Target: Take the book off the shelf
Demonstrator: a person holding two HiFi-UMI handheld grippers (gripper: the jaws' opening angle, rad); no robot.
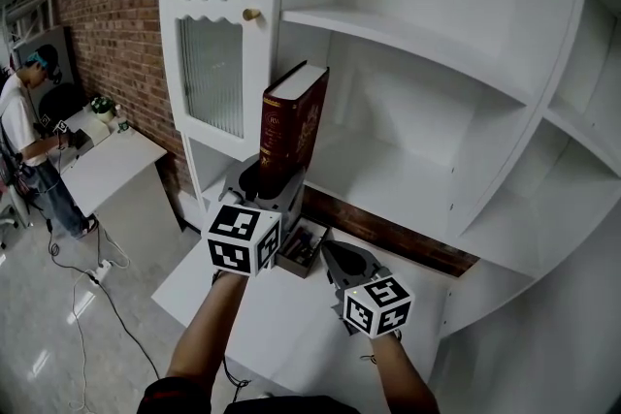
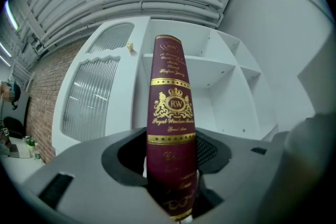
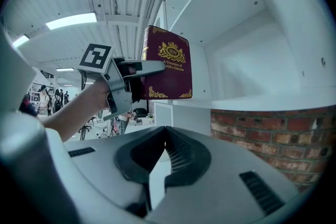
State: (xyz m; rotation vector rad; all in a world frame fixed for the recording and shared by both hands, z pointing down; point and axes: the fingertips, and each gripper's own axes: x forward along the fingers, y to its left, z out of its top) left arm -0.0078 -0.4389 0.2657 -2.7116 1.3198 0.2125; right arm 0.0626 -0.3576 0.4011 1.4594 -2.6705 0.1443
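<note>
White shelf unit [image 1: 408, 44] against a brick wall [image 1: 107, 5], with a ribbed-glass door [image 1: 212, 73] at 10 o'clock. We see the book [image 1: 294, 126], a thick maroon hardback with gilt stamping, upright and clamped by its lower end in the left hand-held gripper [image 1: 264, 181]. It stands in front of the lower shelf, apparently clear of the board. The right hand-held gripper [image 1: 332, 252], at 4 o'clock of the left, is closed and empty. We judge this the withdrawal step. Next, the rigid, top-heavy book must be kept plumb while drawn toward the smooth white counter [image 1: 291, 325].

Maroon book [image 1: 291, 131] (gold crest), white shelf [image 1: 408, 39]
</note>
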